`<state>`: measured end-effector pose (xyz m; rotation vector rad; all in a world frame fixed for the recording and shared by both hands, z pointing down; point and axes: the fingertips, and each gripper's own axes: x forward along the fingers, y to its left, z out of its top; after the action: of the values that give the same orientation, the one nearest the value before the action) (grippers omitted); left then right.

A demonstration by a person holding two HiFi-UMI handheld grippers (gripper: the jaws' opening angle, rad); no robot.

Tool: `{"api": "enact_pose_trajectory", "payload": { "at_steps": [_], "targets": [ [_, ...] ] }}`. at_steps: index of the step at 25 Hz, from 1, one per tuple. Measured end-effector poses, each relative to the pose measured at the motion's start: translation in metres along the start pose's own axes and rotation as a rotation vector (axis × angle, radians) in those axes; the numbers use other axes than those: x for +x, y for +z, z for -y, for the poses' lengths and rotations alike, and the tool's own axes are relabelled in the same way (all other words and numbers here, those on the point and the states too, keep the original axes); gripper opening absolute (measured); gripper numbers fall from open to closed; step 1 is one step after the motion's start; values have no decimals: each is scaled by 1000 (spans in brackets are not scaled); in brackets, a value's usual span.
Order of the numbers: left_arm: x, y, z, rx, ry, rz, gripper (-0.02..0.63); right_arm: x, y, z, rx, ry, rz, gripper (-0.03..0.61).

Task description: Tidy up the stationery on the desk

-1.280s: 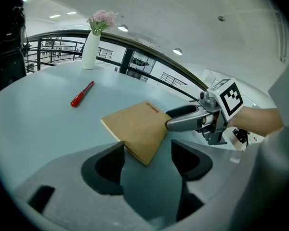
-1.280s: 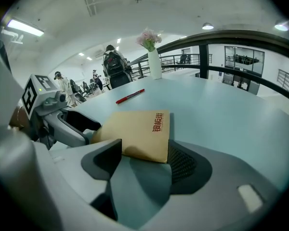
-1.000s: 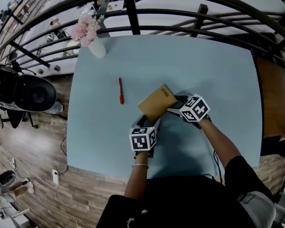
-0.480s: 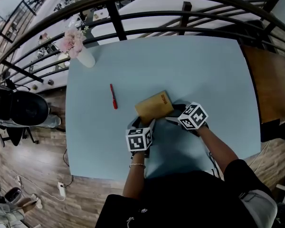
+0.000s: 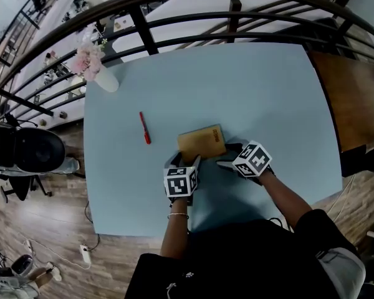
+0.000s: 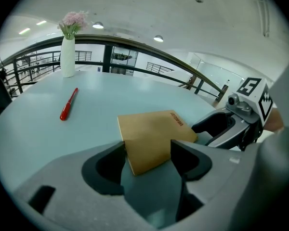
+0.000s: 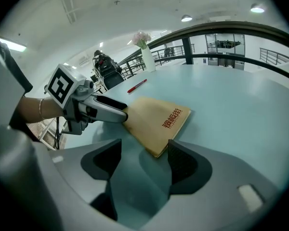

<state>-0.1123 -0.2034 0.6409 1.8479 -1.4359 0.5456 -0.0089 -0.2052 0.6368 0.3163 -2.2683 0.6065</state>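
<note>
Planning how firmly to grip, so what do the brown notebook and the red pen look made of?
Brown notebook: likely a kraft card cover, matte; evenly tan, no glare, red print.
Red pen: probably smooth plastic, with a uniformly red body; finish too small to judge.

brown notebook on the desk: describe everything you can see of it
The brown notebook is thin, closed, with a plain kraft-card-looking cover and small red print near one edge. It lies flat and askew on the light blue table. One near corner sits between the jaws of the open left gripper; the open right gripper is at its other near corner.
</note>
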Motion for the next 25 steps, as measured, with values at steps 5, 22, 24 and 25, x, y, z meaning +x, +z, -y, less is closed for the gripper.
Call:
{"api": "enact_pose_trajectory", "payload": {
  "at_steps": [5, 22, 24, 25],
  "targets": [
    [-3, -2, 2, 57, -4, -13, 296, -3, -9, -8, -9, 6, -15, 308],
    [-47, -35, 30, -174, -105, 49, 296, 16, 76, 25, -290, 57, 37, 313],
    [-43, -37, 33, -183, -112, 39, 296, 26, 75, 25, -300, 86, 13, 322],
    [-40, -37, 34, -189, -114, 36, 296, 30, 74, 26, -300, 100, 1, 323]
  ]
}}
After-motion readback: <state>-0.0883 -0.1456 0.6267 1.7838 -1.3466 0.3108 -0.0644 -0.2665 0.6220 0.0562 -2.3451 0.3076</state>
